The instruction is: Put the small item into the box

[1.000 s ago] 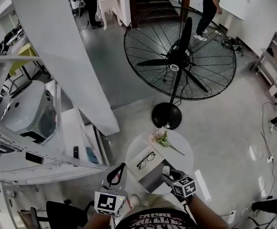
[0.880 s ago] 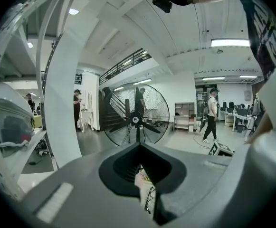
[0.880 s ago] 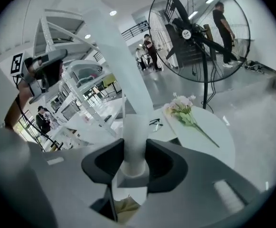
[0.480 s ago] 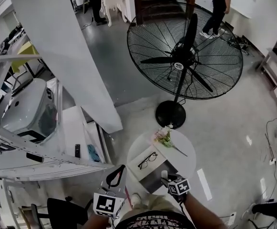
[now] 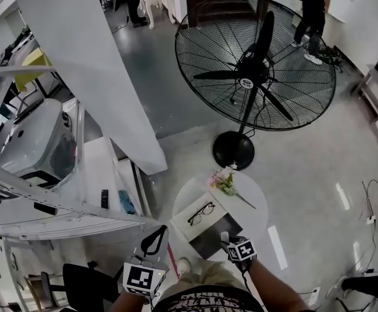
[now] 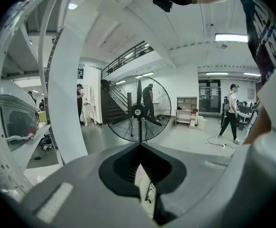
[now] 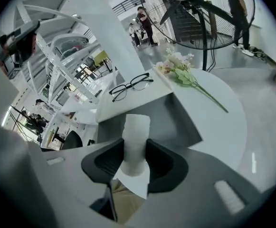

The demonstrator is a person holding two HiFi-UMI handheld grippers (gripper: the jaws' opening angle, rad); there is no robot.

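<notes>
A round white table (image 5: 254, 208) is seen on a pale floor, with a big fan (image 5: 257, 77) stood beyond it. The right gripper (image 7: 137, 148) is held steeply down over the table, and a white roll (image 7: 135, 134) is clamped between its part-open jaws. Right under and ahead of the tool the open grey box (image 7: 178, 118) is spotted, the roll held over its near end. Glasses (image 7: 130, 86) are laid on the lid (image 7: 145, 101) ahead-left of the jaws, flowers (image 7: 178, 70) farther ahead. The left gripper (image 6: 138, 148) is kept off the table's near-left side, jaws brought together, nothing gripped.
</notes>
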